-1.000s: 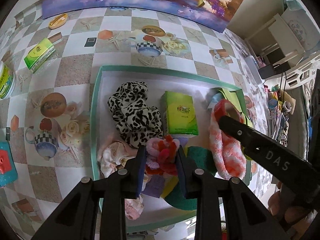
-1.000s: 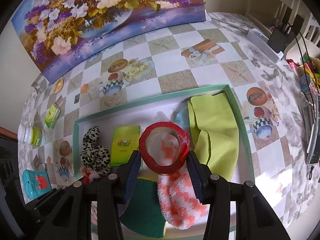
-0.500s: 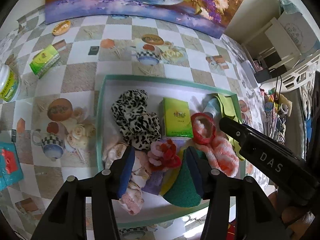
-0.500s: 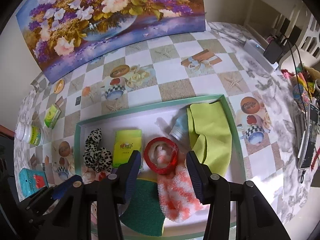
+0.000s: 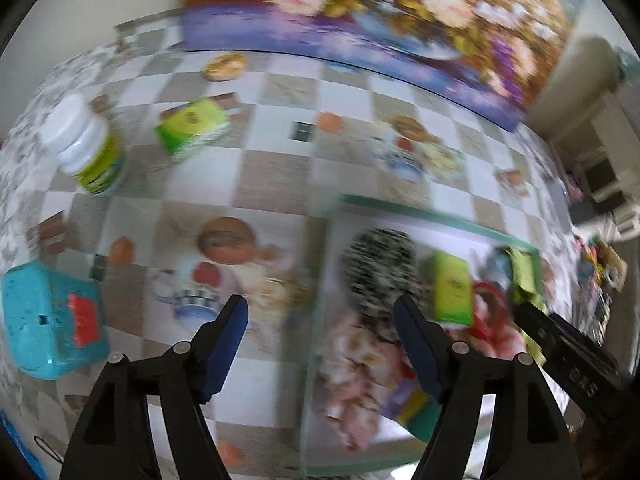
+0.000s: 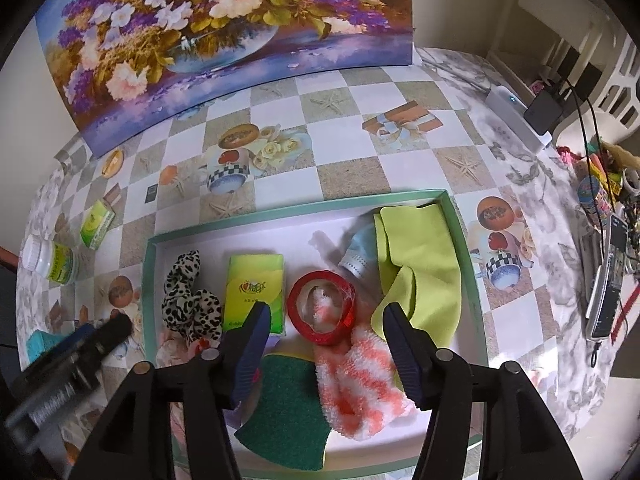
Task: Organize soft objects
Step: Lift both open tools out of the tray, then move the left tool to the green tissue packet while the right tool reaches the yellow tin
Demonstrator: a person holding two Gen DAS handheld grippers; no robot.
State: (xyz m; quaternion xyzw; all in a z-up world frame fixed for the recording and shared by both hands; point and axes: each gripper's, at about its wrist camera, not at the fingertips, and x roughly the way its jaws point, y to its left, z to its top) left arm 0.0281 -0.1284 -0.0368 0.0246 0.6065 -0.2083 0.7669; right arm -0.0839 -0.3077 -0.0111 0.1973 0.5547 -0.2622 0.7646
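Note:
A green-rimmed tray (image 6: 460, 216) holds a leopard scrunchie (image 6: 188, 304), a green tissue pack (image 6: 254, 292), a red tape roll (image 6: 322, 306), a lime cloth (image 6: 420, 264), a pink-and-white fuzzy sock (image 6: 360, 380), a green sponge (image 6: 288, 432) and a floral cloth (image 5: 356, 364). My right gripper (image 6: 324, 348) is open and empty above the tape roll and sock. My left gripper (image 5: 320, 344) is open and empty over the tray's left rim (image 5: 320, 280); that view is blurred. A second green tissue pack (image 5: 192, 128) lies on the table outside the tray.
A white bottle with a green label (image 5: 86, 152) and a teal toy (image 5: 48, 320) sit left of the tray. A flower painting (image 6: 224, 40) stands at the back. A power strip (image 6: 516, 120) and cables lie at the right edge.
My left gripper opened, let go of the pink-red scrunchie and swung left, off the tray's middle. My right gripper released the red tape roll onto the sock and pulled back.

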